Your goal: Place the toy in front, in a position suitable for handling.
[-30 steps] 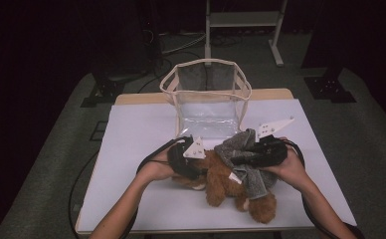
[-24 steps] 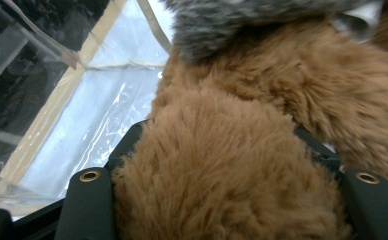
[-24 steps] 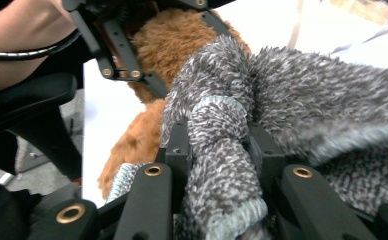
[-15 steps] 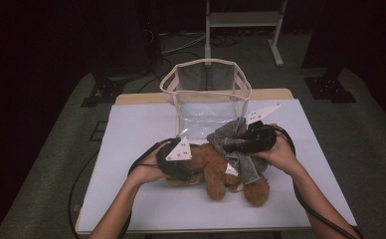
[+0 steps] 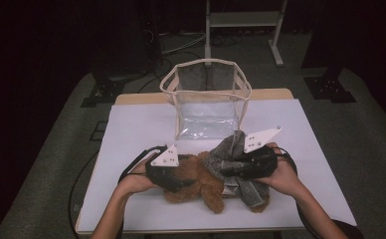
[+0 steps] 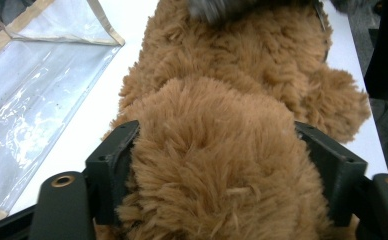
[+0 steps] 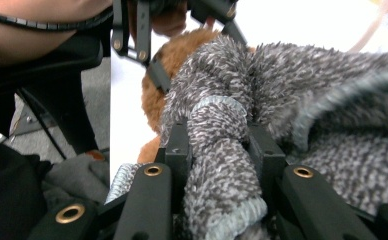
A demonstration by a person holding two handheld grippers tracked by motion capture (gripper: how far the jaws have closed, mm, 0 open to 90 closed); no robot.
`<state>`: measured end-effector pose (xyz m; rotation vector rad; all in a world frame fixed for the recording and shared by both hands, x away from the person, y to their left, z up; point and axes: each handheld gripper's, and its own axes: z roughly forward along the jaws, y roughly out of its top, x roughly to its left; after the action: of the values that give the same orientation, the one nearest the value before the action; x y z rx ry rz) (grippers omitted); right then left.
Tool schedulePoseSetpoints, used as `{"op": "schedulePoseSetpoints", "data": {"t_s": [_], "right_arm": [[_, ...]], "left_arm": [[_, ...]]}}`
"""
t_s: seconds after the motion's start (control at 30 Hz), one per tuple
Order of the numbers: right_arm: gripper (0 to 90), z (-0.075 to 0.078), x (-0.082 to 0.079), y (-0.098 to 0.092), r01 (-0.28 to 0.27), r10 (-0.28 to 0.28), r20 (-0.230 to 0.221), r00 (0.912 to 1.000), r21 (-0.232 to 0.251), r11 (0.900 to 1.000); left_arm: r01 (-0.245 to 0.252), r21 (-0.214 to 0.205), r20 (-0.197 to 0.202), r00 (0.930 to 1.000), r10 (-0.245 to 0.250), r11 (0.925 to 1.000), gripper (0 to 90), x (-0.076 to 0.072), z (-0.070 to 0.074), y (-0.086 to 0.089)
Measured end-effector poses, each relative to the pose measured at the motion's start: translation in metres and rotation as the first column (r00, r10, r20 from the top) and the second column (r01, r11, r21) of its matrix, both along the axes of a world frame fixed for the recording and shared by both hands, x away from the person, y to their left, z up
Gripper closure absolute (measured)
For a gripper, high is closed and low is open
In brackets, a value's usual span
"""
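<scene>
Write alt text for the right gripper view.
Two black jaws of the right gripper pinch a fold of fuzzy grey knitted garment. Behind it lies a brown plush teddy bear on the white table.

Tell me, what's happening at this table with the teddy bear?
A person is working on a brown teddy bear lying on the white table, with a hand-held tool in each hand. The left tool has its jaws around a plush part of the bear, and they have just been moving. The right tool is shut on the bear's grey knitted garment. A clear bag stands open behind them.
</scene>
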<state>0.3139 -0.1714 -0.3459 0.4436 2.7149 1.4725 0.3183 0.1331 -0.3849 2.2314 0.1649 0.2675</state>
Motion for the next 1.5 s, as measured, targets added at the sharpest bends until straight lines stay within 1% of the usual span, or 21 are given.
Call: {"op": "schedulePoseSetpoints", "data": {"t_s": [0.1, 0.23, 0.3, 0.37, 0.4, 0.5, 0.57, 0.63, 0.67, 0.73, 0.8, 0.83, 0.93, 1.0, 1.07, 1.1, 1.2, 1.27, 1.37, 1.43, 1.5], "right_arm": [[67.6, -0.002, 0.002, -0.009, 0.013, -0.013, -0.001, 0.9999, 0.015, 0.9998], [67.4, -0.007, -0.002, -0.030, 0.051, -0.051, -0.005, 0.9987, 0.033, 0.9982], [67.3, -0.006, -0.005, -0.040, 0.073, -0.073, -0.007, 0.9973, 0.031, 0.9968], [67.3, -0.005, -0.006, -0.042, 0.083, -0.083, -0.006, 0.9965, 0.024, 0.9962], [67.2, -0.003, -0.007, -0.039, 0.084, -0.084, 0.001, 0.9965, 0.014, 0.9964], [67.3, 0.002, -0.005, -0.022, 0.062, -0.061, 0.033, 0.9976, -0.018, 0.9979], [67.3, 0.004, -0.002, -0.005, 0.035, -0.034, 0.040, 0.9986, -0.036, 0.9987], [67.2, 0.005, 0.002, 0.016, -0.008, 0.011, 0.051, 0.9987, -0.061, 0.9981], [67.2, 0.004, 0.003, 0.023, -0.021, 0.025, 0.049, 0.9985, -0.069, 0.9974], [67.1, 0.003, 0.004, 0.041, -0.059, 0.065, 0.049, 0.9967, -0.104, 0.9928], [67.1, 0.004, 0.004, 0.047, -0.072, 0.080, 0.053, 0.9954, -0.127, 0.9893], [67.1, 0.005, 0.004, 0.046, -0.071, 0.079, 0.053, 0.9955, -0.129, 0.9891], [67.1, 0.011, 0.006, 0.029, -0.039, 0.045, 0.053, 0.9976, -0.102, 0.9940], [67.1, 0.017, 0.009, 0.008, 0.011, -0.007, 0.049, 0.9988, -0.083, 0.9965], [67.1, 0.021, 0.013, -0.009, 0.042, -0.040, 0.032, 0.9987, -0.059, 0.9974], [67.1, 0.023, 0.016, -0.019, 0.059, -0.059, 0.013, 0.9982, -0.047, 0.9971], [67.1, 0.028, 0.023, -0.035, 0.105, -0.105, 0.010, 0.9944, -0.045, 0.9934], [67.1, 0.028, 0.027, -0.037, 0.101, -0.101, -0.002, 0.9949, -0.045, 0.9939], [67.2, 0.023, 0.028, -0.027, 0.072, -0.074, -0.022, 0.9970, -0.065, 0.9952], [67.5, 0.019, 0.026, -0.019, 0.026, -0.030, -0.055, 0.9980, -0.078, 0.9966], [67.5, 0.016, 0.023, -0.013, -0.012, 0.005, -0.075, 0.9972, -0.095, 0.9954]], "left_arm": [[0.004, 0.002, 0.014, 0.9999, -0.004, 1.0000, 27.4, 0.000, 0.001, 0.001], [0.003, -0.008, 0.010, 0.9999, -0.003, 1.0000, 27.2, 0.001, 0.002, 0.001], [0.008, -0.008, 0.014, 0.9999, -0.008, 0.9999, 27.2, 0.000, 0.003, -0.002], [0.013, 0.006, 0.021, 0.9997, -0.013, 0.9999, 27.3, -0.001, 0.004, -0.005], [0.020, 0.020, 0.026, 0.9994, -0.021, 0.9996, 27.8, -0.002, 0.005, -0.006], [0.026, 0.020, 0.028, 0.9993, -0.027, 0.9995, 28.9, -0.003, 0.005, -0.008], [0.029, 0.018, 0.027, 0.9992, -0.029, 0.9994, 29.1, -0.003, 0.005, -0.008], [0.033, 0.019, 0.031, 0.9989, -0.034, 0.9993, 29.1, -0.004, 0.005, -0.009], [0.034, 0.020, 0.034, 0.9988, -0.035, 0.9992, 29.0, -0.005, 0.005, -0.010], [0.042, 0.031, 0.041, 0.9983, -0.043, 0.9986, 28.9, -0.006, 0.005, -0.010], [0.045, 0.029, 0.043, 0.9980, -0.047, 0.9985, 29.1, -0.006, 0.004, -0.008], [0.047, 0.022, 0.045, 0.9978, -0.048, 0.9987, 29.5, -0.007, 0.004, -0.008], [0.048, 0.027, 0.050, 0.9975, -0.049, 0.9985, 29.8, -0.009, 0.004, -0.008], [0.051, 0.036, 0.060, 0.9968, -0.053, 0.9981, 29.6, -0.010, 0.005, -0.009], [0.057, 0.035, 0.068, 0.9959, -0.059, 0.9978, 29.6, -0.011, 0.006, -0.011], [0.060, 0.039, 0.070, 0.9956, -0.063, 0.9974, 29.6, -0.011, 0.006, -0.011], [0.066, 0.044, 0.072, 0.9950, -0.069, 0.9968, 29.6, -0.012, 0.007, -0.011], [0.069, 0.044, 0.074, 0.9946, -0.072, 0.9967, 29.7, -0.011, 0.007, -0.011], [0.076, 0.047, 0.087, 0.9930, -0.079, 0.9960, 30.0, -0.011, 0.008, -0.009], [0.075, 0.052, 0.084, 0.9933, -0.079, 0.9958, 30.9, -0.010, 0.009, -0.006], [0.074, 0.046, 0.068, 0.9948, -0.077, 0.9962, 31.3, -0.010, 0.008, -0.004]]}}
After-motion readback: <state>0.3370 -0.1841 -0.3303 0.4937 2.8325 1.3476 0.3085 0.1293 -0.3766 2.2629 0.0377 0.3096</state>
